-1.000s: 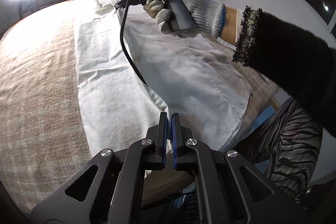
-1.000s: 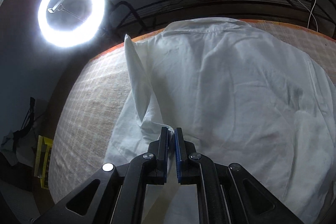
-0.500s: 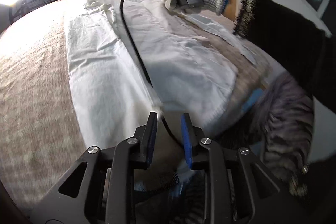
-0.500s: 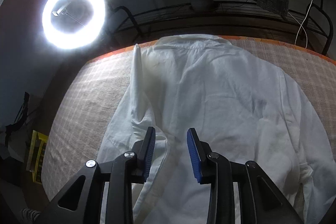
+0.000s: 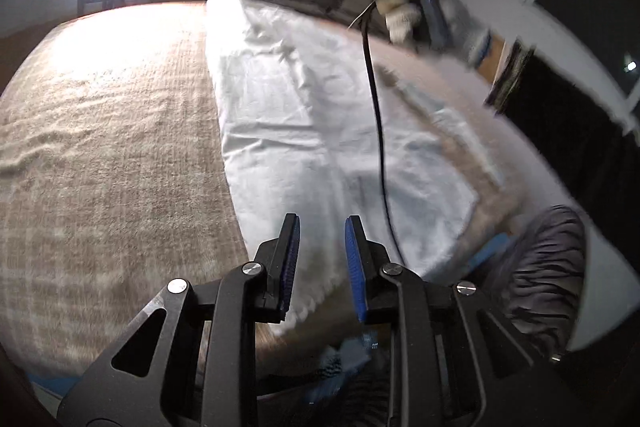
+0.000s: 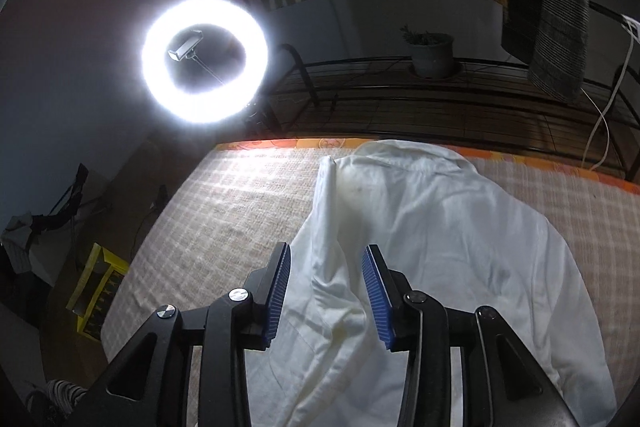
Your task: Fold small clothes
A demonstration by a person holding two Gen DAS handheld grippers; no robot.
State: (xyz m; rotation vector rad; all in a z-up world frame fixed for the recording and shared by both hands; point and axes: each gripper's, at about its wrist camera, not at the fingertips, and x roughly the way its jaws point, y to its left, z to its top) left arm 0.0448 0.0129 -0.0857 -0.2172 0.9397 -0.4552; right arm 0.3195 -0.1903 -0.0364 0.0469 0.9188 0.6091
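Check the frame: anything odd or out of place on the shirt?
Yes. A black cable from the right tool's rig hangs across the white shirt, and could snag a fold. The folded sleeve lies rumpled along one edge. Both tools are open; the left tool holds nothing.

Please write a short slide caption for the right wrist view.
Right gripper, jaws just opened, above the white shirt spread on the checked cloth, ring light behind.

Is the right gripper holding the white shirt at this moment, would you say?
No, the right gripper stands open above the shirt, its pads clear of the cloth.
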